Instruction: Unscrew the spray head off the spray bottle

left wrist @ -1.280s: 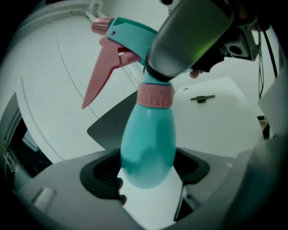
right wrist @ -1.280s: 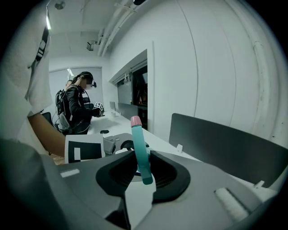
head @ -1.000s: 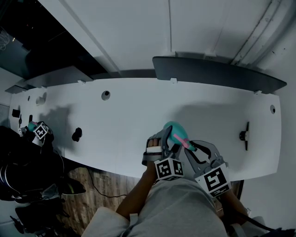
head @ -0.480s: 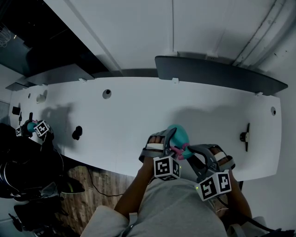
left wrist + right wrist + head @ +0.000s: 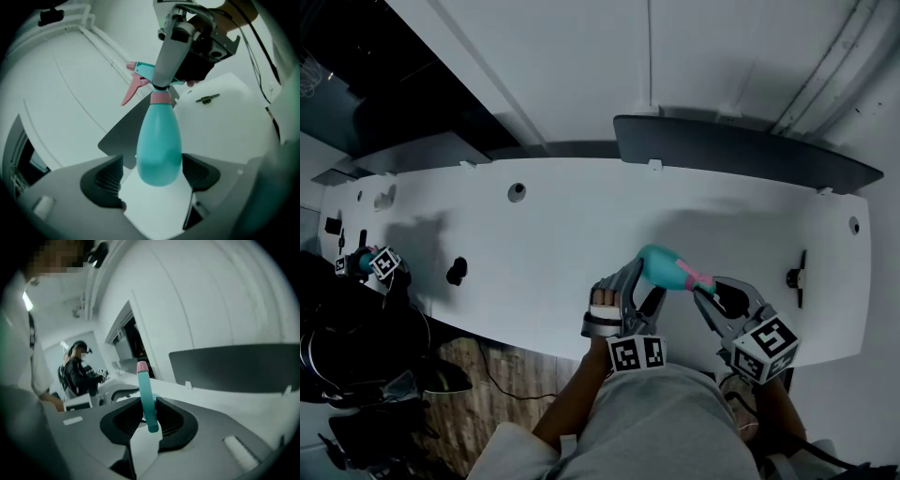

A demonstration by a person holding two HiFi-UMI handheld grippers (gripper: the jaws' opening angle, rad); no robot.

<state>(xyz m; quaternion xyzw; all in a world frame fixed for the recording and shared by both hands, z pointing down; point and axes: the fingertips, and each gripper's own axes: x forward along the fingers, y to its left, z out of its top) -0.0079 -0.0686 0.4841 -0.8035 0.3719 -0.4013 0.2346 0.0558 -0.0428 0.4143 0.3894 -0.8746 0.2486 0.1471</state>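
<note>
Left tongs (image 5: 154, 180) opening round bottle (image 5: 159, 140) — right tongs (image 5: 151, 420) on spray head (image 5: 145, 385)

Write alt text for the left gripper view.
A teal plastic spray bottle sits base-first between the left gripper's opening jaws. The right gripper grips its teal spray head with pink trigger; a white table lies beyond.

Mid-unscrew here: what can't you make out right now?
- Left gripper view: the right gripper covers the top of the spray head.
- Right gripper view: the bottle is out of view; only the clamped spray head shows.
- Head view: the dark objects on the table are too small to identify.
</note>
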